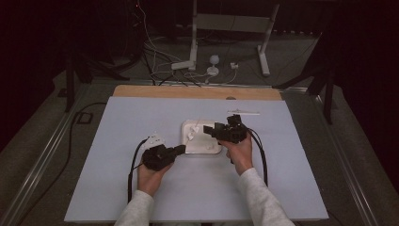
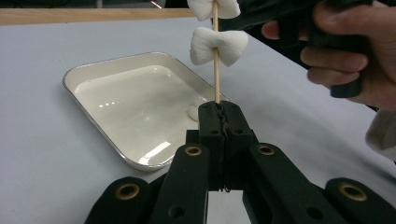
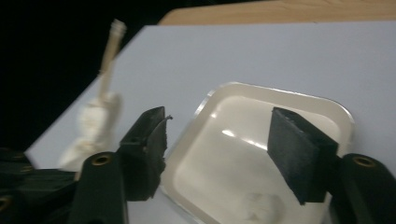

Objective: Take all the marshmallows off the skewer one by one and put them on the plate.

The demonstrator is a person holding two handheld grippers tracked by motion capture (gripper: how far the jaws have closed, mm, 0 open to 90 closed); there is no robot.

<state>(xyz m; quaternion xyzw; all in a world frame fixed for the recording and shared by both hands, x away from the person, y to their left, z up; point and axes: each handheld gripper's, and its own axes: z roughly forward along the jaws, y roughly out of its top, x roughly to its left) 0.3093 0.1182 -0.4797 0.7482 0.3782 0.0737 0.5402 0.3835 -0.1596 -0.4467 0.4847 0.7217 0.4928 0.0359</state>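
My left gripper (image 2: 220,109) is shut on the lower end of a thin wooden skewer (image 2: 216,74) that stands upright, with two white marshmallows (image 2: 219,44) threaded on it. From above, this gripper (image 1: 181,149) sits at the left edge of a shallow white tray (image 1: 214,150). A single marshmallow (image 2: 193,111) lies in the tray (image 2: 121,93). My right gripper (image 3: 217,135) hangs over the tray (image 3: 280,93), its jaws open and nothing between them. The skewer (image 3: 109,51) and its marshmallows (image 3: 95,123) stand to its left. From above, the right gripper (image 1: 209,130) is beside the skewer's top.
A pale blue mat (image 1: 117,188) covers the table, with a wooden strip (image 1: 197,92) along the far edge. A thin white stick (image 1: 243,113) lies behind the right hand. A small white packet (image 1: 155,140) sits by the left gripper. Cables and stand legs (image 1: 193,61) lie on the floor beyond.
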